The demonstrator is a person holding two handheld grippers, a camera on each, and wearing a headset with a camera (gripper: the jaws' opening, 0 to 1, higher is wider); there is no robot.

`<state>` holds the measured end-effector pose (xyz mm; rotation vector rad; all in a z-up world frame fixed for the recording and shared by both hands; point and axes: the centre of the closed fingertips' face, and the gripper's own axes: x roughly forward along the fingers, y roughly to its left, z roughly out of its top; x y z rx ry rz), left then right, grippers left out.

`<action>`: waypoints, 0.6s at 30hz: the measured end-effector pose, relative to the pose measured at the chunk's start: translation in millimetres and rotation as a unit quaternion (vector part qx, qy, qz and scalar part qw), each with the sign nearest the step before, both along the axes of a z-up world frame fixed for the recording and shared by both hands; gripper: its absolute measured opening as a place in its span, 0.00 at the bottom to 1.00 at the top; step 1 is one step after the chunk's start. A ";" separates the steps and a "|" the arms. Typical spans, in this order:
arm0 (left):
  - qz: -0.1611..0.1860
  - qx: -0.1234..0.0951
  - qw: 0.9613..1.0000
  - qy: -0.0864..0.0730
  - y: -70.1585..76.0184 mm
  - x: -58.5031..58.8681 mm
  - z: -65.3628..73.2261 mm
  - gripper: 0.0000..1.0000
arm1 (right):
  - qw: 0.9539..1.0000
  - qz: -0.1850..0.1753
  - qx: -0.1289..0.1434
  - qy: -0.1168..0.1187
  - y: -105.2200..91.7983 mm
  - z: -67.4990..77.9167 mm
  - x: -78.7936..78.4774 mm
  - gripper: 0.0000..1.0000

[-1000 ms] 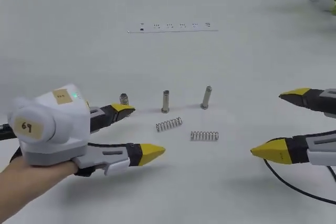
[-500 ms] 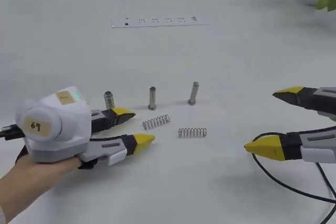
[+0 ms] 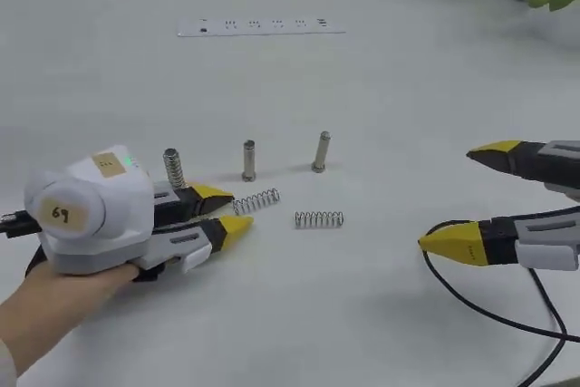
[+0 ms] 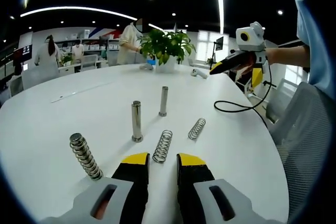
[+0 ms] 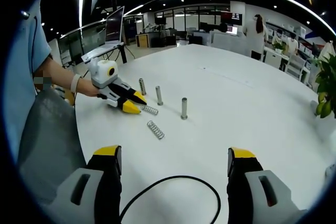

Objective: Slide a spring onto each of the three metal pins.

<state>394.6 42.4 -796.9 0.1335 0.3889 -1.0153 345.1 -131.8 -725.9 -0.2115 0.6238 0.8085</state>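
coiled wire spring (image 3: pixel 319 218), slim cyl. metal pin (image 3: pixel 322 151), smooth white bench (image 3: pixel 381 88)

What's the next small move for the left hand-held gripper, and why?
Probably ease the left hand-held gripper forward until its slightly parted jaws straddle the nearer spring, then close. That spring lies loose just ahead of the tips, and the middle pin and far pin are bare; the near pin already wears one.
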 end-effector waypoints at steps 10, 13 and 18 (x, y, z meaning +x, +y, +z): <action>0.000 0.004 1.000 -0.002 0.6 1.6 -3.5 0.08 | 1.000 0.001 -0.003 0.006 -0.8 -4.2 -4.2 0.81; -0.001 0.006 1.000 -0.004 -0.3 1.7 -3.9 0.06 | 1.000 0.002 -0.004 0.007 -0.3 -4.5 -5.7 0.80; -0.001 0.006 1.000 -0.002 -0.3 1.9 -3.8 0.05 | 1.000 0.003 -0.004 0.011 0.8 -5.9 -8.0 0.80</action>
